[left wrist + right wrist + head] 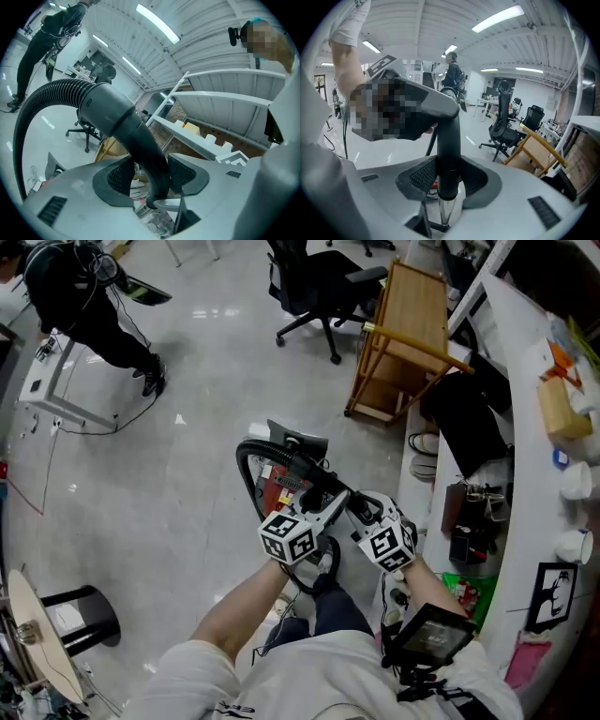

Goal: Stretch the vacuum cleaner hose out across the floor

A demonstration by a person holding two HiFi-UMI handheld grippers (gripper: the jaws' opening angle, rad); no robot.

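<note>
— Fingers [116, 180] of the left gripper [149, 180]: what do they do in the left gripper view?
— They press in from both sides on the black bent handle tube [140, 140], just below where the ribbed hose [40, 96] joins it. I judge the hold sits low so the hose can arc free above it and swing outward.
— And the right gripper view?
— The right gripper [447, 180] has its pads [421, 176] pinching the same tube further along, at the collar where a metal wand [445, 213] begins. Two holds on one stiff piece probably keep it from twisting when it is pulled.
— What does the head view add?
— Left gripper [328, 507] and right gripper [361, 510] sit side by side above the red and black vacuum cleaner [279, 488]. The machine stands on the floor off the front edge of the white bench [511, 381]. The hose [246, 460] curls in a tight loop beside the machine's body, so none of it lies stretched yet.
— Where could it run?
— Open floor spreads away from the bench's front edge. A wooden rack [403, 334] and an office chair [314, 282] stand near the bench's far end, and another person [84, 296] is well apart beyond them. Drawing the tube away from the bench edge looks the clearest line, though the loop could snag on the machine as it opens
</note>
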